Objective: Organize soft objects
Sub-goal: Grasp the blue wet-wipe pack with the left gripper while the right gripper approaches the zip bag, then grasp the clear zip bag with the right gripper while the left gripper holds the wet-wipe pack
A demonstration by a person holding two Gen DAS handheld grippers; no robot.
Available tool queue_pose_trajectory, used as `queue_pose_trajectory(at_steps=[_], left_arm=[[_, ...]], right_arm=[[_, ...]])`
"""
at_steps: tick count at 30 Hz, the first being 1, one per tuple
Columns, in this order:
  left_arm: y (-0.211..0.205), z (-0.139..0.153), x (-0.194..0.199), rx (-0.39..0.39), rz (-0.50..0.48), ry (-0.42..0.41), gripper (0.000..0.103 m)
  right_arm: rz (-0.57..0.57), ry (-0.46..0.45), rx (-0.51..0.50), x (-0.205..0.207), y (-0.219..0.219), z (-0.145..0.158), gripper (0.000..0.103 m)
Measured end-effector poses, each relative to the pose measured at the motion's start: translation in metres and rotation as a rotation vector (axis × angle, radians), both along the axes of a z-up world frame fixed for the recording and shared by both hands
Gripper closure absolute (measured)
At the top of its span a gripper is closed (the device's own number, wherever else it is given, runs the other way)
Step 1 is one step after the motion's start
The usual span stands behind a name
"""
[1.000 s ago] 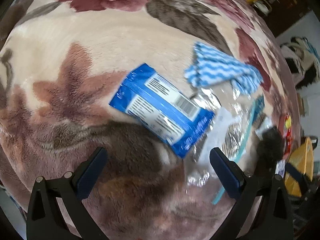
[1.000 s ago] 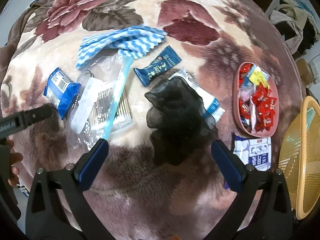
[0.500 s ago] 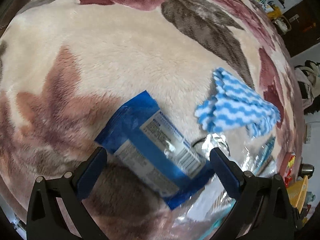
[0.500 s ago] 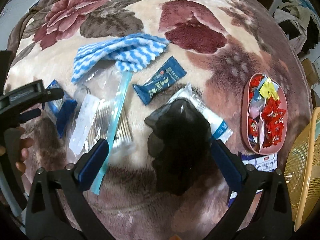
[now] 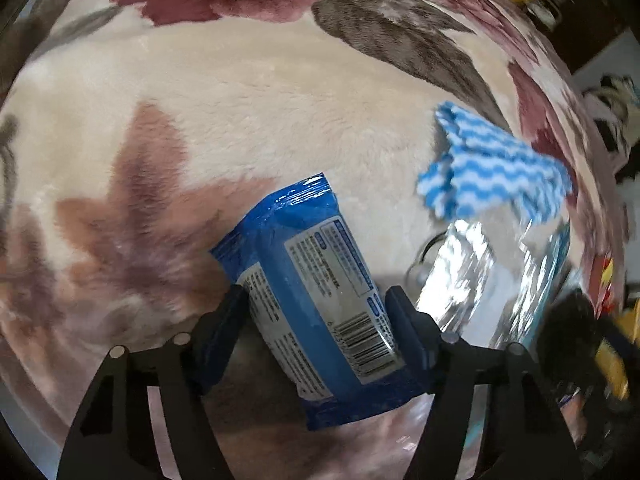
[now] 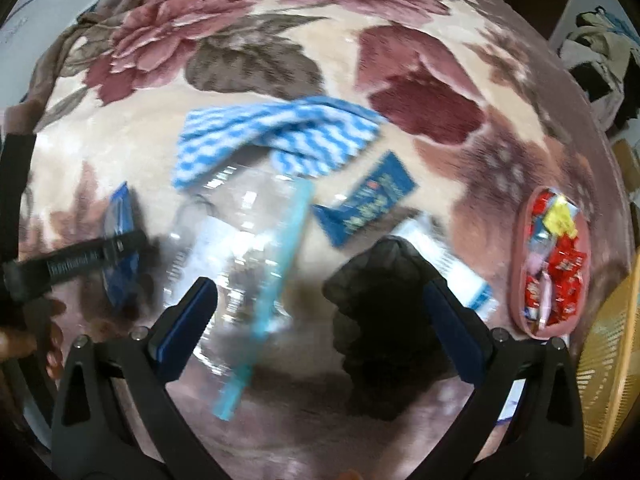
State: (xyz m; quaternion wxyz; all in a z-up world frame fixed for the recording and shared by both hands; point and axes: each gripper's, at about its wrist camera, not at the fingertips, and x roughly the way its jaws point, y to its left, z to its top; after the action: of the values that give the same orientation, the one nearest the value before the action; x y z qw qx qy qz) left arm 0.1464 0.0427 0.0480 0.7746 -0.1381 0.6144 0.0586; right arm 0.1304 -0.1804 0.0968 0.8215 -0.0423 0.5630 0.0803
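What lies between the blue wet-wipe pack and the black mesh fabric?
In the right wrist view, the clear zip bag with a teal strip lies between the blue wet-wipe pack and black mesh fabric.

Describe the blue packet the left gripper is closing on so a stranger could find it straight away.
On the floral blanket, look just left of the blue-and-white wavy cloth and the clear zip bag. The blue wipes pack lies between the left gripper fingers, the only item showing a white label and barcode.
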Motion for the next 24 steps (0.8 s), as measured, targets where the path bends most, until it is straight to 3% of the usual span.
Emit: queue_pose_trajectory(at_steps=[4,11,13,15,16,18,21,24], left_arm=[[0.013,0.002,-0.018,0.023,-0.018,0.008,0.031],[0.034,-0.013,-0.028,-0.051,0.008,0.021,0.025],[0.034,-0.019,-0.029,-0.05,0.008,0.037,0.027],[0.035,-0.022,-0.031,-0.038,0.002,0.039,0.035],[0.035,-0.022,-0.032,-0.031,0.0,0.036,0.037],[0.036,-0.019,-0.034,-0.037,0.001,0.018,0.041],[0.037,-0.015,-0.036,-0.032,-0.008,-0.001,0.043],[0.039,-0.013,-0.041,-0.028,-0.009,-0.009,0.044]], right_arm=[[0.033,0.014,0.03,0.004,0.017,-0.005,0.0],[0.023,0.062,0.089,0.018,0.029,-0.024,0.001],[0.006,0.068,0.097,0.023,0.029,-0.027,0.005],[0.0,0.071,0.103,0.027,0.03,-0.028,0.032],[0.001,0.078,0.104,0.029,0.031,-0.029,0.038],[0.019,0.085,0.119,0.032,0.035,-0.028,0.067],[0.05,0.059,0.139,0.029,0.041,-0.02,0.083],[0.081,0.03,0.199,0.021,0.044,-0.011,0.085]])
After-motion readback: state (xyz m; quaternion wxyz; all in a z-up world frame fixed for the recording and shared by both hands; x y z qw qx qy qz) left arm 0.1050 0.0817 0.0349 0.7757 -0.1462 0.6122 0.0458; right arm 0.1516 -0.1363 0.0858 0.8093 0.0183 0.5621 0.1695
